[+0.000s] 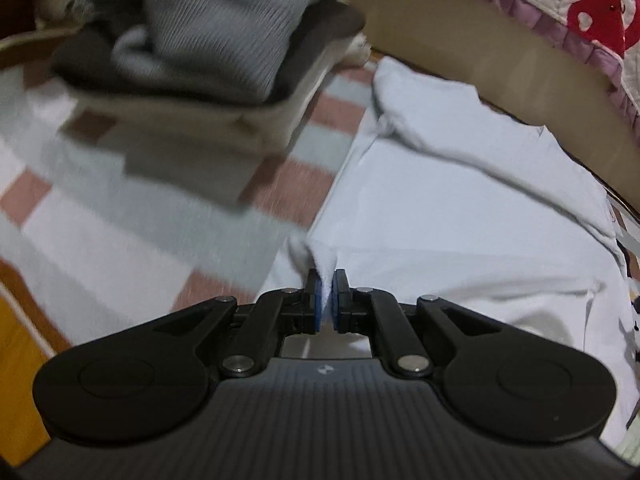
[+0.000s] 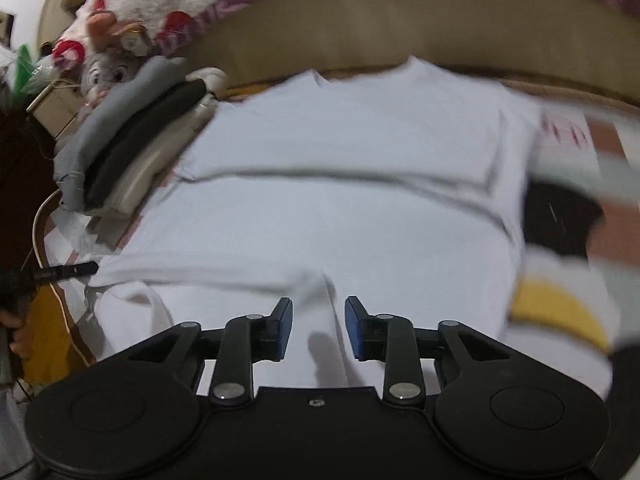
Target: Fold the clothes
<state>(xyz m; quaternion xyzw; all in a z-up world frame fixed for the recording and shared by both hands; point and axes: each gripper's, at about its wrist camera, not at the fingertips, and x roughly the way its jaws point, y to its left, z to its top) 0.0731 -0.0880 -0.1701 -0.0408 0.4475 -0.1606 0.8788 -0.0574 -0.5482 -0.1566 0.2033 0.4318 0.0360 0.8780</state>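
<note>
Left gripper clamped on pinch of white shirt at its near edge. Shirt spread flat on striped sheet, sleeve folded across. Right gripper over shirt, fingers apart, holding nothing. Folded stack beside shirt, grey on top. Plush mouse behind stack.

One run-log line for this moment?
left tongs: shut on white shirt edge | right tongs: open above shirt | folded stack: beside shirt
</note>
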